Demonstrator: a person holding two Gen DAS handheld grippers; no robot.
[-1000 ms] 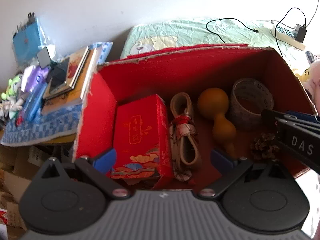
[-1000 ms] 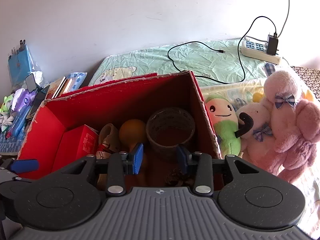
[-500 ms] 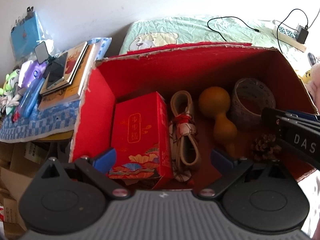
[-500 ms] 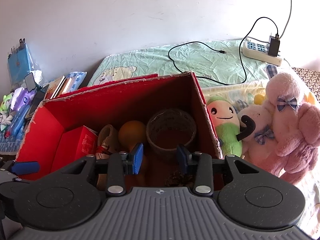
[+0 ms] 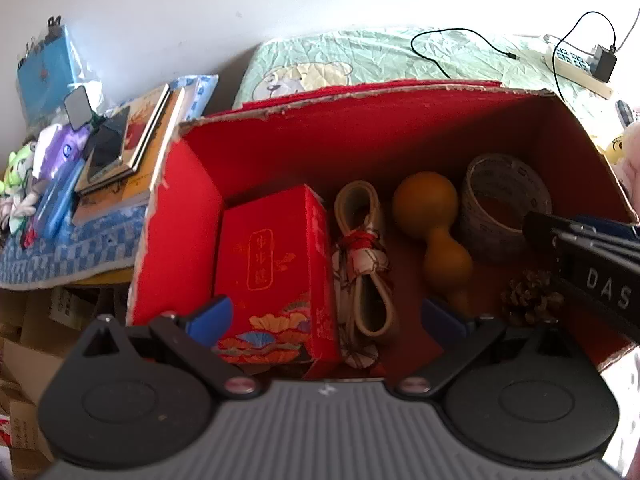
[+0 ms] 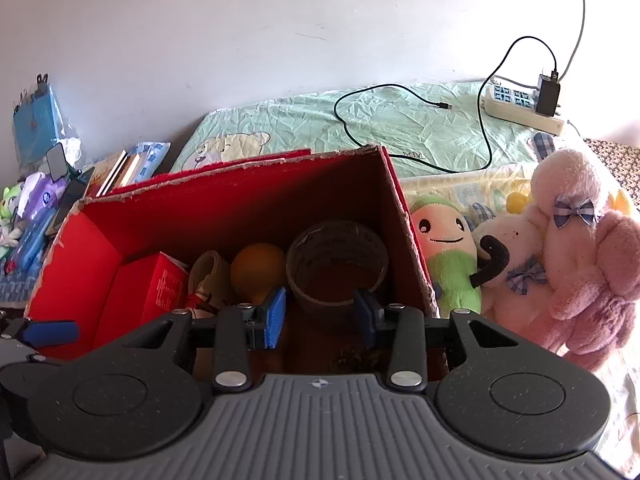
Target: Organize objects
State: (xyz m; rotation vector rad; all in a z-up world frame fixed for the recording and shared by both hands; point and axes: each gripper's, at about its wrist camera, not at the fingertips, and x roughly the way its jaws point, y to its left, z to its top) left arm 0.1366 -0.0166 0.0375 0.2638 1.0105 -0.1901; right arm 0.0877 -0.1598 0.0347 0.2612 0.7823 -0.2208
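With both the left hand-held gripper [image 5: 326,320] and the right hand-held gripper [image 6: 320,318] open and empty above the red cardboard box [image 5: 360,136], lower the right one squarely over the brown pinecone [image 5: 530,300], clear of the clear tape roll [image 5: 502,204].

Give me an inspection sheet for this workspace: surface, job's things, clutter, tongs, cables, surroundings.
Surface: green bedsheet, creased; red box stands on it, open.
Job's things: in the box, left to right: red carton, tied strap, gourd, tape roll; pine cone lies in front of the roll.
Clutter: plush toys right of the box; books, phone and small items on a checked cloth to its left.
Tongs: left tongs open over the carton and strap; right tongs open above the roll; both empty.
Cables: black cable loose on the sheet; power strip with a charger plugged in.
Surroundings: white wall; cardboard boxes below the cloth.
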